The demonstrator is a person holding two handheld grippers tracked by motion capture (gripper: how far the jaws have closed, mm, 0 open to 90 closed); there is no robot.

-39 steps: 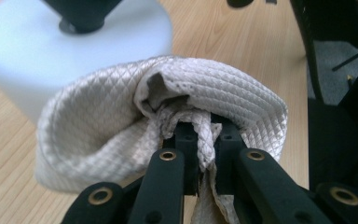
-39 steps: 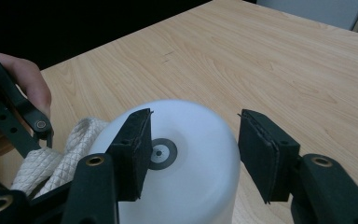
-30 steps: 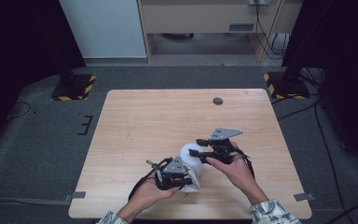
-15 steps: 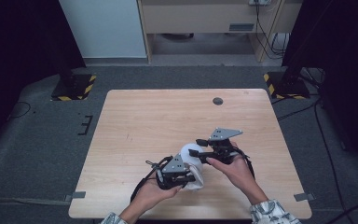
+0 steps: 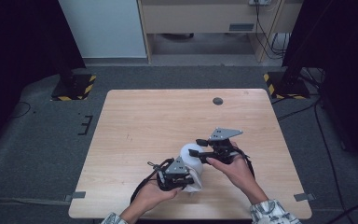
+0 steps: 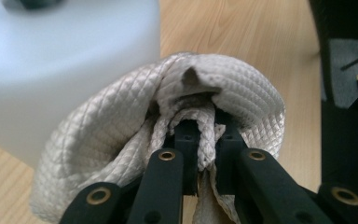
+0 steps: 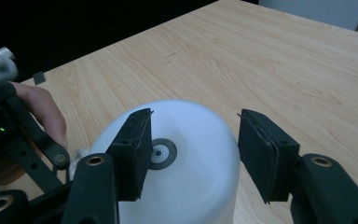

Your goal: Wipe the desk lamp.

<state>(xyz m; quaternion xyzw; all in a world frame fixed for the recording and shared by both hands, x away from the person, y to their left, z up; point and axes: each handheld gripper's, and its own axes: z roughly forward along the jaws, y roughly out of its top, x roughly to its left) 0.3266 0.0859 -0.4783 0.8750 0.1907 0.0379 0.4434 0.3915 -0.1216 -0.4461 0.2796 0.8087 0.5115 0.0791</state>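
Since the earlier frames, we see the left claw [image 5: 186, 176] has shifted slightly along the near side of the white container [image 5: 192, 156], dragging the cloth [image 5: 193, 183] with it, while the right claw [image 5: 196, 147] keeps its place at the container's top. In the left gripper view, the left claw [image 6: 207, 140] is clamped on a bunched fold of the quilted white cloth [image 6: 121, 140], which presses against the container [image 6: 65, 70]. In the right gripper view, the right claw [image 7: 193, 154] stands apart, its pads [image 7: 261, 154] on either side of the container's domed top [image 7: 186, 186]; whether they touch it, we cannot tell. A small dark disc [image 7: 161, 152] sits on the dome. The container stands on the tabletop [image 5: 144, 121], near its front edge, between both hands.
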